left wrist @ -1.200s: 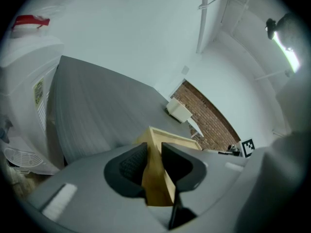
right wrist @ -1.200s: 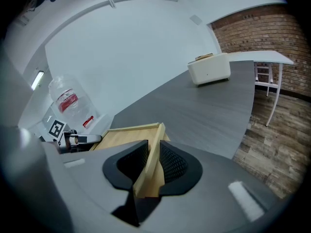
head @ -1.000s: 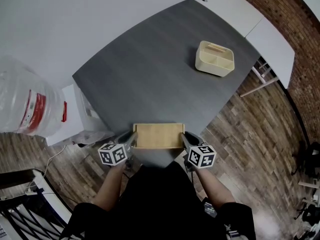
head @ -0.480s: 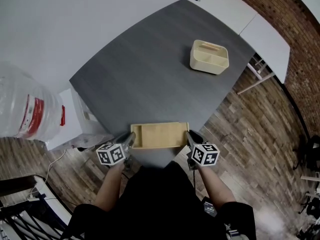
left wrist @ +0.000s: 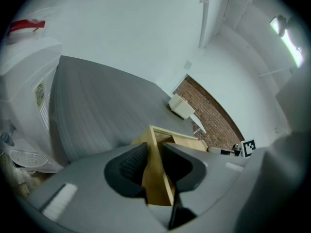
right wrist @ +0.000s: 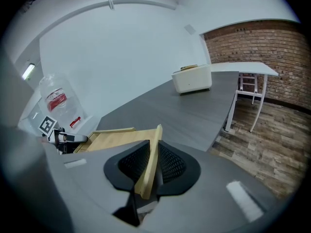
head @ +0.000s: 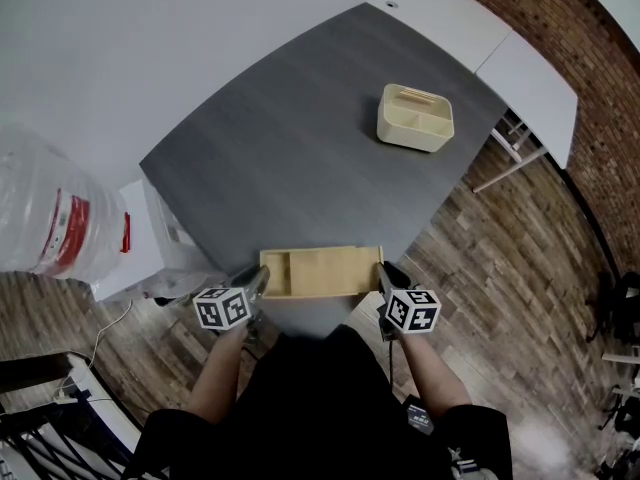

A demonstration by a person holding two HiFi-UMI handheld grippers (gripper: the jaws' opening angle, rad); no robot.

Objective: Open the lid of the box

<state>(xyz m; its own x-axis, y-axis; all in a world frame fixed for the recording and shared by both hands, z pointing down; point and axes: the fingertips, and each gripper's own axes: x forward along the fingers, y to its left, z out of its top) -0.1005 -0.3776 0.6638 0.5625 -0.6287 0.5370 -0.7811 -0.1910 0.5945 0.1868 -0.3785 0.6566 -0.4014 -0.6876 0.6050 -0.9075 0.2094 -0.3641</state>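
A flat wooden box (head: 277,274) lies at the near edge of the dark grey table (head: 300,148). Its sliding lid (head: 338,271) is drawn to the right, so a narrow open strip shows at the box's left end. My left gripper (head: 258,280) is shut on the box's left end wall (left wrist: 156,178), one pad on each side. My right gripper (head: 385,276) grips the lid's right edge (right wrist: 149,166); its jaws have just been closing, with that thin board between the pads. In the right gripper view the lid (right wrist: 116,140) stretches away toward the left gripper.
A cream two-compartment caddy (head: 415,117) stands far right on the table. A white table (head: 500,38) adjoins beyond it. A large water jug in plastic wrap (head: 50,208) and a white unit stand at the left. The table's near edge is at my body.
The right gripper has moved rightward with the lid, and the lid has slid right, uncovering the box's left end. The left gripper has stayed put.
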